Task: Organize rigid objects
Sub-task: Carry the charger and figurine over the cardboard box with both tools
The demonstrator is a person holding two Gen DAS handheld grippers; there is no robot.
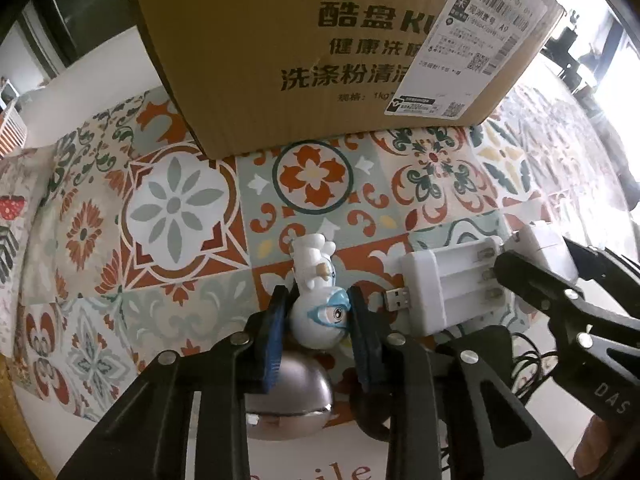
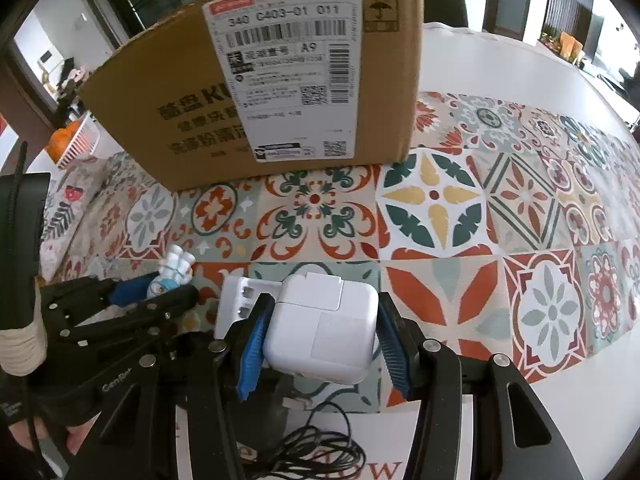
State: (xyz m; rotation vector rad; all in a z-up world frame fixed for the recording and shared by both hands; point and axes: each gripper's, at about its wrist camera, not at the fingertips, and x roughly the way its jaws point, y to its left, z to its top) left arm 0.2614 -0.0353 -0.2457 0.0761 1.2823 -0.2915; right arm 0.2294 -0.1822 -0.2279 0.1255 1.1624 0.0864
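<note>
My left gripper is shut on a white toy figure with a blue-rimmed eye, held over the patterned tablecloth. My right gripper is shut on a white square power adapter. The adapter also shows in the left wrist view, and the toy shows in the right wrist view. A white battery charger with a USB plug lies between the two grippers. A large cardboard box stands just beyond, seen too in the right wrist view.
A grey rounded object sits under the left gripper. A coiled black cable lies near the table's front edge. A white basket with orange things stands far left. The tablecloth runs on to the right.
</note>
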